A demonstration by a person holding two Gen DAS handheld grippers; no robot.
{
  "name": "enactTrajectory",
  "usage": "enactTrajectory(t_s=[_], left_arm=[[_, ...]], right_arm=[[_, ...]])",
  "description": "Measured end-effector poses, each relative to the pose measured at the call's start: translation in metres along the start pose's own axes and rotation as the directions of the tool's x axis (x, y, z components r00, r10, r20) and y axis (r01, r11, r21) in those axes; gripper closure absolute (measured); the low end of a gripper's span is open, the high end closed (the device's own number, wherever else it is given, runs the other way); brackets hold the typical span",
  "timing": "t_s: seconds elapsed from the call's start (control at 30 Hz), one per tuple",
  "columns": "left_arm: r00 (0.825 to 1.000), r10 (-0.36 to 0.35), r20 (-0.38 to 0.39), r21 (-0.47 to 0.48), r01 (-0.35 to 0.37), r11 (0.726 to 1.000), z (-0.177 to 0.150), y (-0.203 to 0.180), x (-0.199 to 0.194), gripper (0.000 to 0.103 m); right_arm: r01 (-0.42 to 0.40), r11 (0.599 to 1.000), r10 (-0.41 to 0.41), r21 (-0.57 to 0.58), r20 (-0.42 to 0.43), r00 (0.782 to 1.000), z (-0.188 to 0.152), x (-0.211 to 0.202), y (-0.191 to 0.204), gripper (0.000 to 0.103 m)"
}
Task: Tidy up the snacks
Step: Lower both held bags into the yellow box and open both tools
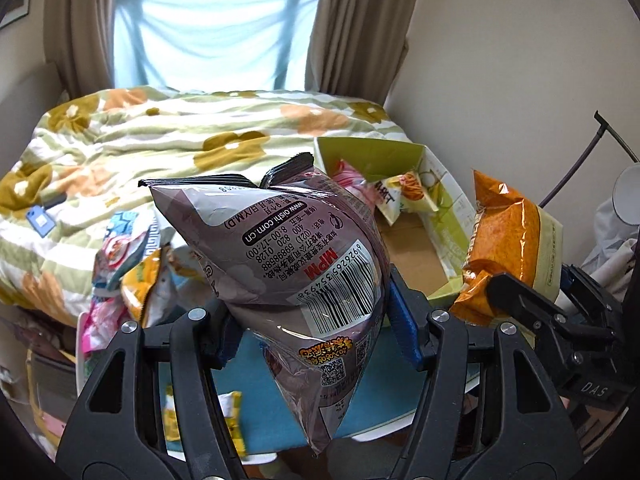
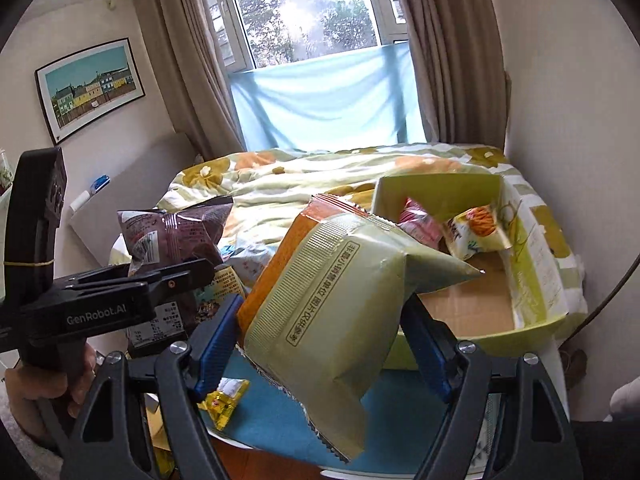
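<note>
Two tongs clamp bags: left (image 1: pixel 316 320) a purple bag (image 1: pixel 304 248), right (image 2: pixel 320 344) an orange-green bag (image 2: pixel 320 300), above the table edge (image 2: pixel 400 468).

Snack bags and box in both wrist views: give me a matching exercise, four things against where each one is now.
Things:
1. purple bag
2. orange and green bag
3. pink packet
4. small yellow packet

Places:
A. lying on the blue mat
B. clamped in the right gripper
C. inside the green cardboard box
D. clamped in the left gripper

Pairs: 1-D, 2-B, 3-C, 4-A
</note>
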State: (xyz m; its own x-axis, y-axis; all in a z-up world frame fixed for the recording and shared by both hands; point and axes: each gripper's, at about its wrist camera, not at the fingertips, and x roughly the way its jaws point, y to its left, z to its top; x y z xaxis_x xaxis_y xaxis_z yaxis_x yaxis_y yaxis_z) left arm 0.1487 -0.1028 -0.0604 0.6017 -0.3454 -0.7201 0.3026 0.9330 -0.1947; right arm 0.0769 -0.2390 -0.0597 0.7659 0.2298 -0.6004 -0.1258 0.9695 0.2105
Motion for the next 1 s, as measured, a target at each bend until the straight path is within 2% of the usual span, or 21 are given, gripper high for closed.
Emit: enactTrajectory(t_s=[0.13, 0.23, 0.37, 0.47, 0.57, 0.63, 0.67, 0.8, 0.9, 1.0], left_arm=[[0.999, -0.028, -0.035, 0.012, 0.028, 1.0, 0.02, -0.051, 0.046, 0.044], [0.996, -0.008, -0.085, 0.032, 0.011, 0.999, 0.031, -0.083, 0.09, 0.044], [0.988, 0.014, -0.151, 0.013, -0.013, 1.0, 0.04, -0.104, 0.142, 0.044], [0.984, 0.024, -0.179, -0.007, -0.026, 1.0, 0.049, -0.109, 0.165, 0.044], [0.976, 0.048, -0.211, -0.004, -0.05, 0.999, 0.056, -0.109, 0.182, 0.038], [0.969, 0.083, -0.233, 0.016, -0.081, 0.997, 0.059, -0.109, 0.192, 0.006], [0.967, 0.117, -0.228, 0.031, -0.113, 0.993, 0.06, -0.11, 0.194, 0.0], [0.967, 0.108, -0.232, 0.056, -0.098, 0.994, 0.057, -0.103, 0.193, 0.0], [0.962, 0.1, -0.254, 0.04, -0.093, 0.995, 0.053, -0.094, 0.187, 0.0], [0.966, 0.104, -0.239, 0.026, -0.1, 0.995, 0.05, -0.088, 0.175, 0.001]], right_arm=[[0.04, 0.999, -0.04, 0.019, 0.012, 0.999, 0.017, -0.008, -0.05, 0.028], [0.048, 0.998, -0.048, 0.035, -0.004, 0.999, 0.023, -0.004, -0.09, 0.028], [0.041, 0.997, -0.039, 0.069, -0.035, 0.999, 0.031, 0.008, -0.136, 0.028], [0.028, 0.997, -0.022, 0.079, -0.076, 0.997, 0.034, 0.023, -0.16, 0.028], [0.027, 0.997, -0.019, 0.072, -0.112, 0.993, 0.036, 0.036, -0.175, 0.028], [0.013, 0.996, -0.001, 0.093, -0.129, 0.992, 0.038, 0.044, -0.183, 0.028], [0.006, 0.995, 0.007, 0.1, -0.135, 0.991, 0.04, 0.048, -0.187, 0.028], [0.013, 0.996, 0.001, 0.087, -0.153, 0.988, 0.046, 0.06, -0.194, 0.028], [0.016, 0.997, -0.004, 0.073, -0.165, 0.986, 0.048, 0.067, -0.196, 0.028], [0.002, 0.997, 0.012, 0.074, -0.189, 0.982, 0.05, 0.077, -0.198, 0.028]])
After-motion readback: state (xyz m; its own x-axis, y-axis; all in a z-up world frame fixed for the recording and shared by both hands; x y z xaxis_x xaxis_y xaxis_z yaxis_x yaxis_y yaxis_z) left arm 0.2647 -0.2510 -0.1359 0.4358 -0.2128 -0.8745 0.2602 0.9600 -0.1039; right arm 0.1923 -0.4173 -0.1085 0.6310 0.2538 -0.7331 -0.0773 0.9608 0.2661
